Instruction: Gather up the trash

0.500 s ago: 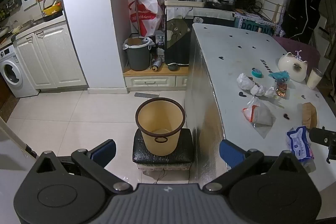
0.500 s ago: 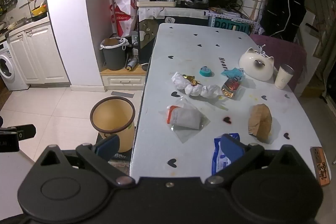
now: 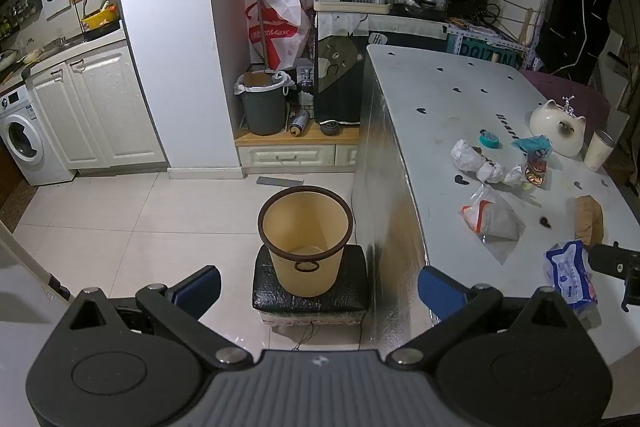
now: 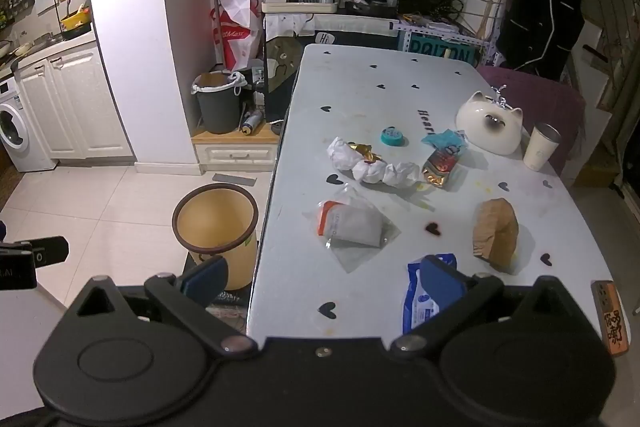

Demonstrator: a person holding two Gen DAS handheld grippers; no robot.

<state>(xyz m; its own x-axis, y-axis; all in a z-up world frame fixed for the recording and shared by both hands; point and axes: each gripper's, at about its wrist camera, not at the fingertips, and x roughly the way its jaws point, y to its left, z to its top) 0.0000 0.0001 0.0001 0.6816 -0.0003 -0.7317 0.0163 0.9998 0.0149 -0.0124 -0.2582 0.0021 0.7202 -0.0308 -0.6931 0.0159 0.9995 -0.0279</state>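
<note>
Trash, all of it on the table [image 4: 352, 79], nothing collected as far as can be seen. The yellow bin [image 4: 216, 227] stands on a dark stool [image 3: 312, 291] on the floor, lower left in the right wrist view, just beside the table's left edge; its inside looks bare.

Pieces, right wrist view:
- Crumpled white paper [image 4: 372, 163], centre of frame; a lumpy chain with its long axis running upper left to lower right. Gold foil sits on its upper left end.
- Snack wrapper [image 4: 442, 167], just right of the paper, long axis tilted, upper end toward the teal scrap [image 4: 444, 139].
- Clear bag [image 4: 352, 227], lower centre, lying flat, orange end pointing left.
- Brown paper bag [image 4: 494, 231], right of centre, crumpled, long axis roughly up-down in frame.
- Blue-white packet [image 4: 420, 299], bottom centre, long axis up-down, upper end behind a blue finger pad.

Left hand-held gripper [image 3: 318, 287]: jaws wide, nothing between them, aimed at the bin.
Right hand-held gripper [image 4: 324, 277]: jaws wide, holding nothing, over the near table edge.

Judgement: task at its start; every piece is left to do. The packet is nearest.
</note>
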